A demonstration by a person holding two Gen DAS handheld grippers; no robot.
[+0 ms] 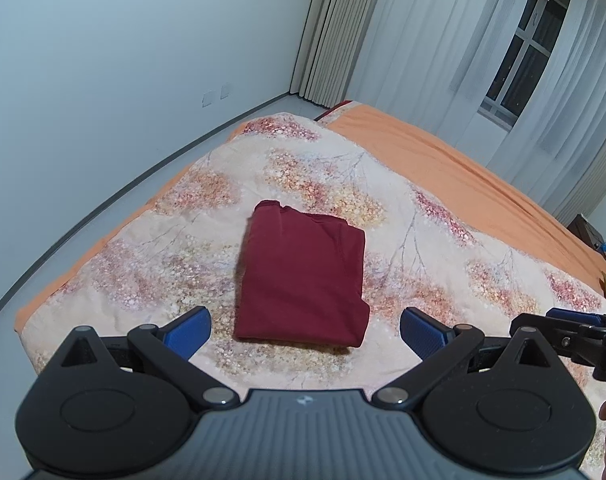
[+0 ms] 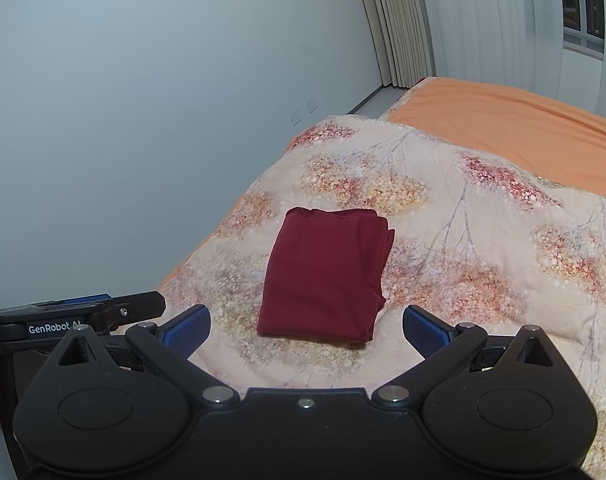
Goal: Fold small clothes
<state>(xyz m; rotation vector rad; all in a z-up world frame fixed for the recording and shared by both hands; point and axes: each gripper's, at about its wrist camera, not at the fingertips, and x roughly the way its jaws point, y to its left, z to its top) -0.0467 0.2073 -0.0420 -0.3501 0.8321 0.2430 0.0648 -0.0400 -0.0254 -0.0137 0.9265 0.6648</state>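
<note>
Fold looks finished — maroon garment (image 1: pixel 301 276) lies as a compact rectangle on the floral quilt (image 1: pixel 443 240). Left hand-held gripper (image 1: pixel 305 334) and right hand-held gripper (image 2: pixel 307 332) spread wide, empty — layers underneath probably tidy.

Both tools, L (image 1: pixel 305 332) & R (image 2: pixel 306 331), side by side, jaws spread wide, nothing gripped.
</note>
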